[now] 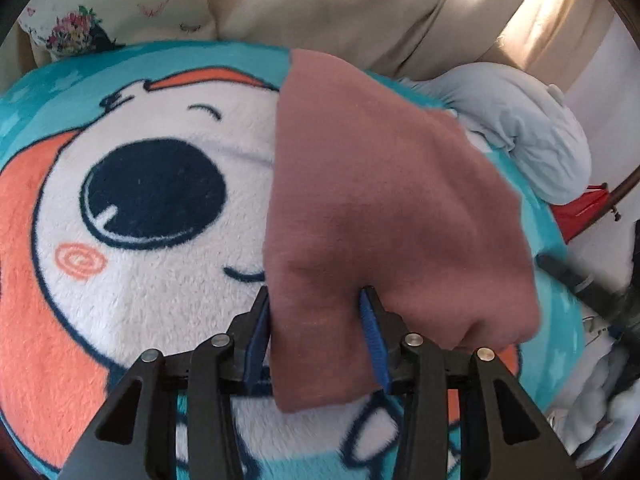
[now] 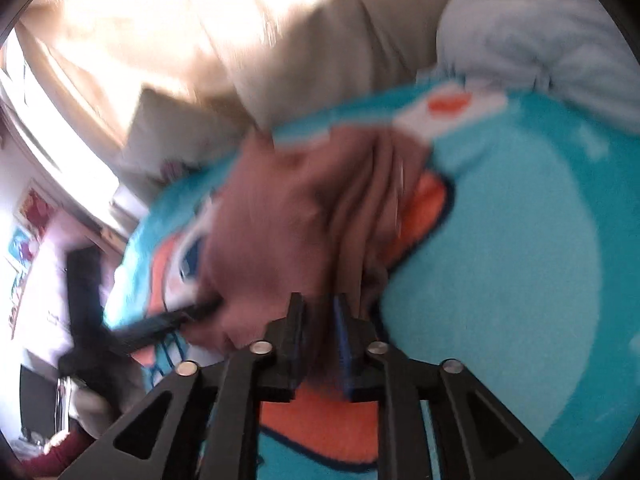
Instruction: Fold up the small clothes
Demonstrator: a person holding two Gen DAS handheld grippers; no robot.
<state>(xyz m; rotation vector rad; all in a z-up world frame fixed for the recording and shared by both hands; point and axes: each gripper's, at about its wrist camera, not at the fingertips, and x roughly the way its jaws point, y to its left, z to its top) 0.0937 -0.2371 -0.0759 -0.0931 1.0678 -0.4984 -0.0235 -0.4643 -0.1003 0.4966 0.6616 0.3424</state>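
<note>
**Pink cloth draped between both grippers over the cartoon blanket**

The dusty-pink garment [image 1: 384,200] lies over a fleecy turquoise blanket [image 1: 132,312] printed with a white cartoon face, a big dark eye and orange patches. In the left wrist view the cloth runs from the far middle of the blanket toward the near edge, its near end hanging down through the left gripper [image 1: 318,300]. The jaws there stand partly open — the cloth passes between the blue pads, close against the left-hand one, while the right-hand pad [image 1: 374,344] sits in a dent of the fabric. Whether the pads actually pinch it cannot be told.

The right wrist view is smeared by motion. The same pink cloth [image 2: 280,232] is bunched in folds just beyond the right gripper [image 2: 320,304], whose jaws are narrowly parted with fabric showing in the gap; a firm hold cannot be judged from the blur. The other gripper shows as a dark shape at the left of that view, its tip against the cloth.

Beyond the blanket lie beige cushions [image 1: 320,4], a floral pillow [image 1: 72,32] at far left, and a crumpled pale blue-grey garment [image 1: 532,128] at far right.
</note>
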